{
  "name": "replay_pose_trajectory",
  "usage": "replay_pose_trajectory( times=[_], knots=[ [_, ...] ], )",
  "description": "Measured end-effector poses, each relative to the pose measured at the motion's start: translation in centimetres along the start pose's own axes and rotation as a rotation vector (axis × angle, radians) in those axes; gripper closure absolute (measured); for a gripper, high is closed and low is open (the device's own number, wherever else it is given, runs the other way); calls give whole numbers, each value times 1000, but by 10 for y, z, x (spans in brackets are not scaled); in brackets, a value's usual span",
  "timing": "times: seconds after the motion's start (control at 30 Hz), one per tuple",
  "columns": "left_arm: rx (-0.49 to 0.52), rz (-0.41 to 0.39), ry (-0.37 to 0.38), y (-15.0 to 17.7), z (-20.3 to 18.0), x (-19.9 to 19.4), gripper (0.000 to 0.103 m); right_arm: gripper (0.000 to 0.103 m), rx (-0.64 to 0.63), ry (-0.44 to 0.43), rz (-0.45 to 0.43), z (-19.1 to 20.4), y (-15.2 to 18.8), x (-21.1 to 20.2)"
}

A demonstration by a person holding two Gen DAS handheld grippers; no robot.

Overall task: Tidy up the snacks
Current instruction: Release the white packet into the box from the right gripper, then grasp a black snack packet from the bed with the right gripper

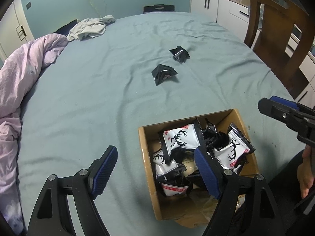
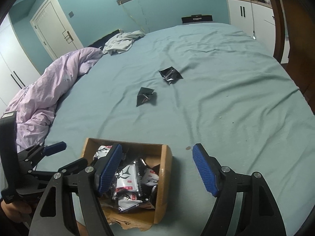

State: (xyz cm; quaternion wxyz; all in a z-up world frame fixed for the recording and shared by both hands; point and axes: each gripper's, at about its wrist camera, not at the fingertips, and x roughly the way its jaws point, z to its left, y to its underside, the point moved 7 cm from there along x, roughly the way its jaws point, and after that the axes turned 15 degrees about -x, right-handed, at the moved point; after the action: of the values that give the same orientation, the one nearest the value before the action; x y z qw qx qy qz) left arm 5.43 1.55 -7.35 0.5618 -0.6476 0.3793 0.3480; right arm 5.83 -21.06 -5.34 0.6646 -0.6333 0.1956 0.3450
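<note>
box: open cardboard box (image 1: 146, 157) sitting on the bed (image 1: 88, 98) at the near edge, rim torn at the front, holding a loose heap of white and black packets (image 1: 182, 138)
loose packets: two black ones lying out on the sheet, well apart from the box, near packet (image 1: 163, 73) puffed into a peak, far packet (image 1: 179, 53) flatter
left gripper: (image 1: 155, 172) hanging over the box's left wall, fingers standing wide apart, nothing between them
right gripper: (image 2: 158, 174) hovering over the box's right wall, fingers apart, empty; left pad (image 2: 109, 170) sitting over the heap, not pressing on it
handling: packets looking light, air-filled and soft, so they're likely crushing under a hard clamp; glossy film probably slipping on a flat-face grip
where to grip: I'd be taking the crimped, saw-toothed seam edge or the raised peak on the near packet, ribbed blue pads should bite there; light squeeze only
materials: foil-look film, shiny, creased; white packets carrying a black antler print and red label; box matte brown, stiff walls
surface: teal sheet, soft and wrinkled, giving under pressure, so a packet could be sinking in as the fingers come down
clutter: pink duvet (image 1: 23, 74) and grey cloth (image 1: 90, 27) lying far left, wooden chair (image 1: 275, 29) at right, none in the way
left to do: the two black packets not yet in the box
</note>
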Motion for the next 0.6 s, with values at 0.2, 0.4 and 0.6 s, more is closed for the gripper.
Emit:
replay_pose_trajectory(
  times=[0.2, 0.4, 0.6],
  knots=[
    [5, 8, 0, 0, -2, 1, 21, 29, 29, 15, -10, -13, -7, 1],
    [-16, 47, -1, 1, -1, 5, 21, 29, 22, 31, -8, -20, -19, 12],
    [-52, 69, 9, -1, 2, 5, 21, 29, 11, 40, 11, -31, -33, 30]
  ],
)
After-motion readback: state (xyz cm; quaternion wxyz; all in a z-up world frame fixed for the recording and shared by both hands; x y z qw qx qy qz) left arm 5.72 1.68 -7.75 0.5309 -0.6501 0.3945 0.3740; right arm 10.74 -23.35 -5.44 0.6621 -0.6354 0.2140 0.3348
